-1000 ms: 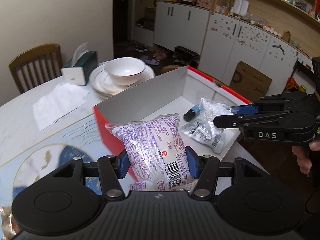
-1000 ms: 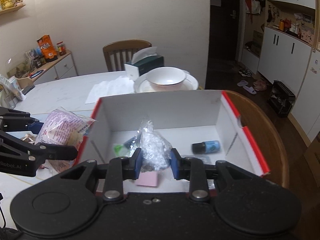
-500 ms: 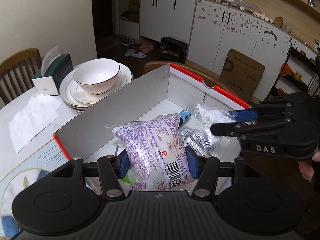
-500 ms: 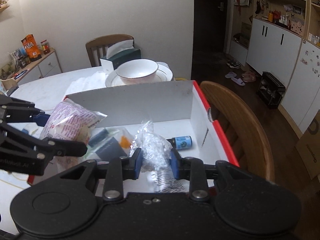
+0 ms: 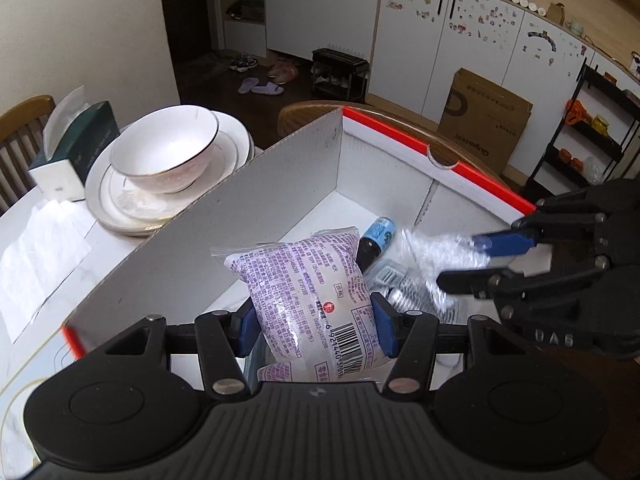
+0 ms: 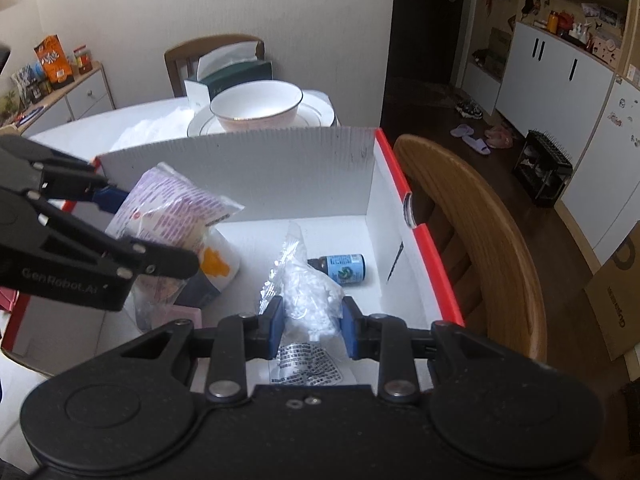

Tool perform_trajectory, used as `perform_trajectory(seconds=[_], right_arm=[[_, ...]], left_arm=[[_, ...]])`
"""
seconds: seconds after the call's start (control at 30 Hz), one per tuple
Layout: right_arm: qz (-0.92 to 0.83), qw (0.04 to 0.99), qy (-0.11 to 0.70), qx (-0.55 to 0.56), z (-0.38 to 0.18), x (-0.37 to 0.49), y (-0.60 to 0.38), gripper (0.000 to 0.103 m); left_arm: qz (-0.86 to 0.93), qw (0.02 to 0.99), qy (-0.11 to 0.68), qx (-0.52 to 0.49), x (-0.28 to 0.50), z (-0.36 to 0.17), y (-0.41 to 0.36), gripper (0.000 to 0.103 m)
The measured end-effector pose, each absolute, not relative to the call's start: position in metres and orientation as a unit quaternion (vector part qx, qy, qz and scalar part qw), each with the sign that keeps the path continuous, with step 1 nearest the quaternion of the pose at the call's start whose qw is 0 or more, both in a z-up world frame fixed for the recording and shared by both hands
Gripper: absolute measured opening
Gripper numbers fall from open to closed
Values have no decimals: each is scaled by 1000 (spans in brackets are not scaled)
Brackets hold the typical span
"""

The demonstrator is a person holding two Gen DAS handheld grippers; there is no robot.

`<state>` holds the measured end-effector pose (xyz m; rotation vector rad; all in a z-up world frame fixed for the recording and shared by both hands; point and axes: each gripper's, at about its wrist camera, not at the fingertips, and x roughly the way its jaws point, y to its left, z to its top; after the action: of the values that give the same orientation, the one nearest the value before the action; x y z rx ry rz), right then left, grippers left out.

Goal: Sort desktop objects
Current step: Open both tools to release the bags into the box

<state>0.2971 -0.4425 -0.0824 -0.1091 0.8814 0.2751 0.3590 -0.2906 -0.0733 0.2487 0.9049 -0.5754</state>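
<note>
Currently, a purple-printed sealed plastic pouch (image 5: 308, 292) is clamped between the partly closed left gripper (image 5: 314, 326) over the red-edged white cardboard box (image 5: 280, 184). A clear bag of white pieces (image 6: 308, 300) is pinched by the narrowly closed right gripper (image 6: 312, 326) above a blue-labelled dark bottle (image 6: 340, 268) on the box floor.

"GenRobot.AI" is printed on the left hand-held gripper (image 6: 120, 236), and "DAS" is embossed on the right hand-held gripper (image 5: 480, 264). A barcode beginning "6 921440" is carried by the purple-printed packet (image 5: 316, 300); its other print is too small to be read.
</note>
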Motion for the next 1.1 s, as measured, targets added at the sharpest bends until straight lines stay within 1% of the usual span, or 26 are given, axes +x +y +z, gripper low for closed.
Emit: perform_trajectory(seconds=[0.23, 0.47, 0.83, 1.0, 1.07, 1.1], right_arm=[[139, 884, 444, -51, -86, 304, -447, 28], [153, 869, 466, -57, -92, 307, -444, 28], [161, 859, 482, -55, -101, 309, -436, 28], [164, 857, 484, -60, -102, 310, -434, 31], [166, 857, 485, -60, -102, 310, -434, 33], [166, 856, 486, -61, -102, 310, -434, 33]], left_arm=[[-287, 841, 442, 120, 385, -76, -306, 55], [-300, 824, 461, 133, 402, -91, -322, 55], [-301, 805, 495, 129, 412, -114, -328, 55], [-306, 800, 502, 123, 412, -117, -328, 55], [-306, 801, 501, 121, 410, -115, -326, 59], [-305, 802, 499, 120, 409, -114, -326, 65]])
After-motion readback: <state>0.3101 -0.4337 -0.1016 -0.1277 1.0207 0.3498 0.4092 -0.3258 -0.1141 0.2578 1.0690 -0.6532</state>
